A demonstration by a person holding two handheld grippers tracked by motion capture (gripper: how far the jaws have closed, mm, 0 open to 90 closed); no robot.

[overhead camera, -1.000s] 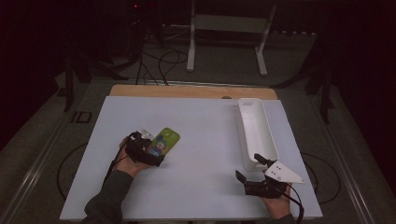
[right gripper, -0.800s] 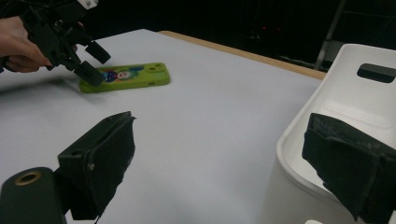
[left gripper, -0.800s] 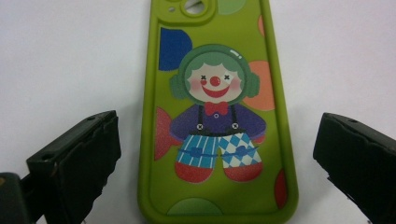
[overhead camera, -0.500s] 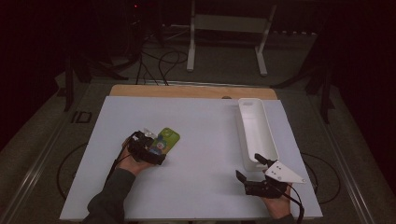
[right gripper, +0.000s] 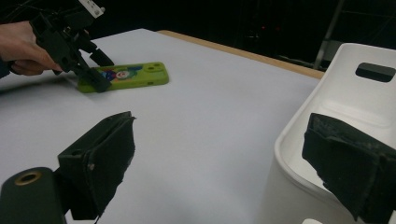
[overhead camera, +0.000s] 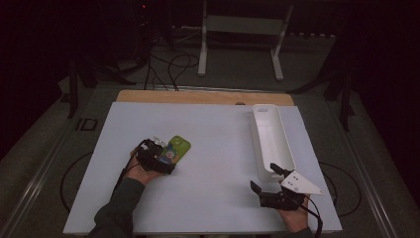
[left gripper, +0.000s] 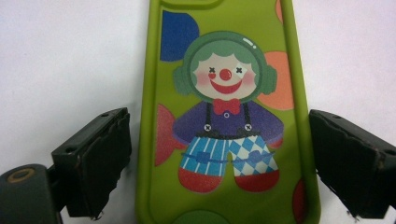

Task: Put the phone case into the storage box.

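Left gripper (overhead camera: 163,151), lower left of the high view: jaws spread astride the green phone case (left gripper: 224,116), just closing, pads not yet touching. The case lies flat on the white table (overhead camera: 218,148); grasp and lift remain. Right gripper (overhead camera: 267,179) rests spread beside the white tray (overhead camera: 271,136).

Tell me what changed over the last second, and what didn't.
The left claw has barely shifted over the green phone case. Its jaws have just been closing in on the case, which lies between them, with a gap still showing on each side in the left gripper view. Nothing was picked up or released. The case lies flat on the white table as before, and the right claw stays open beside the white tray.
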